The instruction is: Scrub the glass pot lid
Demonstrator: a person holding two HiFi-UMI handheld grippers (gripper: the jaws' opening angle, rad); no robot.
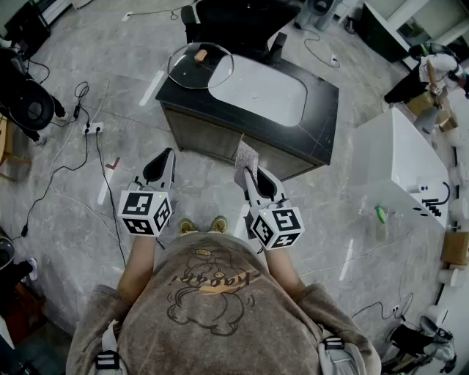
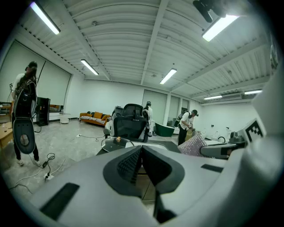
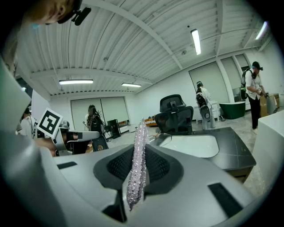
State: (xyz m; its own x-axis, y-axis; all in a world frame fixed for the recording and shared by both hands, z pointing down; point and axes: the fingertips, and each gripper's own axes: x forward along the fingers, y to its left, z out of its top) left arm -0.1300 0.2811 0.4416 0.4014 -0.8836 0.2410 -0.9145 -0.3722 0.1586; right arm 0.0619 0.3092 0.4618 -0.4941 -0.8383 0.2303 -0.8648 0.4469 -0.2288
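The glass pot lid (image 1: 199,67) with a wooden knob lies on the far left corner of a black counter (image 1: 322,110), beside a white sink basin (image 1: 260,94). Both grippers hang in front of the counter, short of it. My left gripper (image 1: 168,154) is shut and holds nothing; in the left gripper view its jaws (image 2: 142,150) meet, with the lid (image 2: 116,142) beyond them. My right gripper (image 1: 248,171) is shut on a silvery scrub cloth (image 1: 245,155), which stands on edge between the pads (image 3: 137,164). The lid (image 3: 165,137) shows just right of the cloth.
A black office chair (image 1: 234,22) stands behind the counter. Cables and a power strip (image 1: 91,128) lie on the floor to the left. A white cabinet (image 1: 403,165) stands at the right. Several people stand about the room, one at the left (image 2: 24,115).
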